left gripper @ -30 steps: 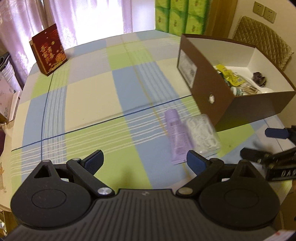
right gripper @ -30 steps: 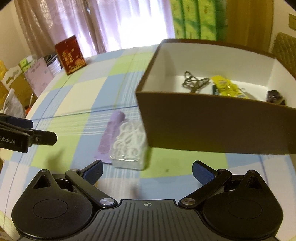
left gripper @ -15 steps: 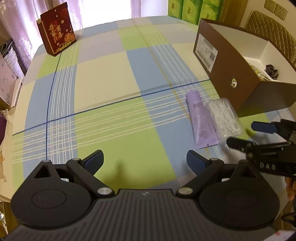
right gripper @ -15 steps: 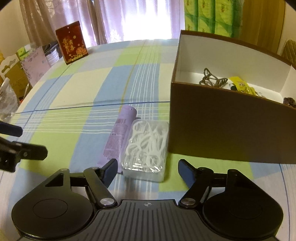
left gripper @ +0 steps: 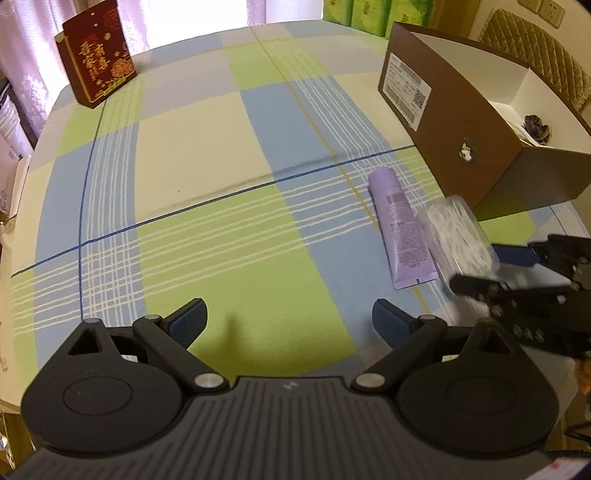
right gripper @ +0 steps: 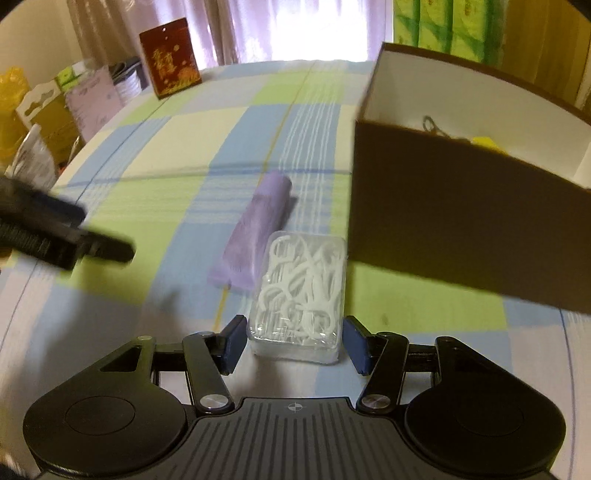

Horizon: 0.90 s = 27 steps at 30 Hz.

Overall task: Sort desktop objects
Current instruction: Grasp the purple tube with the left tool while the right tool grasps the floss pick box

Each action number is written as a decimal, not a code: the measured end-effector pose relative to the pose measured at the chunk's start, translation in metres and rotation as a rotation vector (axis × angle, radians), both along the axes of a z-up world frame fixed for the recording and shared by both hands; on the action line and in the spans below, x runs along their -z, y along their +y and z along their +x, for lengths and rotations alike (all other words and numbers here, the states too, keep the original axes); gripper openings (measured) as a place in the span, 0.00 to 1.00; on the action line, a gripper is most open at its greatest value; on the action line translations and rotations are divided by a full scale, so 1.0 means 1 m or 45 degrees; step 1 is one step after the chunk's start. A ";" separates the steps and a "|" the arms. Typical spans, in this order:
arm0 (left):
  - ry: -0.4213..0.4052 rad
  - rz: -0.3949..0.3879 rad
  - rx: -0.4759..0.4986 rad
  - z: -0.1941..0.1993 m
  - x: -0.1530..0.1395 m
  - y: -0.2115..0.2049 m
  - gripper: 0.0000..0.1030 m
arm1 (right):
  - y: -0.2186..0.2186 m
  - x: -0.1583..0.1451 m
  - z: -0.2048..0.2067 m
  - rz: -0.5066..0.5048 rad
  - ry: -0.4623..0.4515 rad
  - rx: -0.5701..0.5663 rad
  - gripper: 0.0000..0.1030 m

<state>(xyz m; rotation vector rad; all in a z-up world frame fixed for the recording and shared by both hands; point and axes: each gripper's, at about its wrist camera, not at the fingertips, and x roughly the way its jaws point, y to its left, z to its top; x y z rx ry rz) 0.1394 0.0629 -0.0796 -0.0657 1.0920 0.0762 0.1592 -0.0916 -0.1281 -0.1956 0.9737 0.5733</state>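
Note:
A clear plastic box of white floss picks lies on the checked tablecloth beside a purple tube. My right gripper straddles the near end of that box. Its jaws are closing, and a thin gap still shows on each side. From the left wrist view the floss box and purple tube lie at the right, with the right gripper around the box. My left gripper hangs open over bare cloth, holding nothing. A brown open box holding small items stands just behind.
The brown box has a white label on its end. A red gift box stands at the table's far left corner. Bags and cartons crowd the left table edge. Green packs and a padded chair sit behind.
My right gripper has moved forward and down so the floss box now sits between its fingers, and its jaws have narrowed. The left gripper sank a little early on, then held still.

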 end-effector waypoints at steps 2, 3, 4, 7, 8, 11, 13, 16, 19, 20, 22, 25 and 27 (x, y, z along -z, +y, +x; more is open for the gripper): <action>0.001 -0.005 0.018 0.004 0.001 -0.003 0.91 | -0.014 -0.002 -0.007 -0.004 0.014 -0.002 0.52; 0.000 -0.007 0.029 0.006 0.001 -0.006 0.91 | -0.024 -0.003 -0.010 -0.010 0.023 0.009 0.52; -0.001 -0.009 0.040 0.008 0.002 -0.008 0.91 | -0.031 -0.003 -0.012 -0.015 0.028 0.019 0.52; -0.011 -0.015 0.086 0.018 0.003 -0.019 0.91 | -0.056 -0.005 -0.017 -0.042 0.031 0.084 0.52; -0.017 -0.017 0.109 0.022 0.003 -0.024 0.91 | -0.064 -0.006 -0.017 -0.046 0.030 0.120 0.52; -0.046 -0.022 0.180 0.036 0.005 -0.039 0.89 | -0.089 -0.007 -0.009 -0.045 0.024 0.250 0.52; -0.070 -0.027 0.221 0.048 0.008 -0.048 0.88 | -0.101 -0.008 -0.004 -0.052 0.009 0.317 0.52; -0.091 -0.032 0.260 0.072 0.016 -0.062 0.85 | -0.118 -0.010 0.004 -0.045 -0.005 0.397 0.52; -0.089 -0.016 0.268 0.091 0.026 -0.070 0.80 | -0.129 -0.012 0.009 -0.025 -0.004 0.447 0.52; -0.080 -0.013 0.264 0.097 0.031 -0.071 0.77 | -0.129 -0.013 0.010 -0.020 -0.005 0.451 0.52; -0.050 -0.022 0.248 0.108 0.040 -0.071 0.67 | -0.131 -0.014 0.009 -0.010 -0.002 0.448 0.53; -0.038 -0.052 0.227 0.113 0.048 -0.066 0.52 | -0.135 -0.015 0.006 0.001 -0.004 0.460 0.70; -0.059 -0.045 0.240 0.111 0.048 -0.066 0.39 | -0.137 -0.017 0.005 0.018 -0.021 0.468 0.73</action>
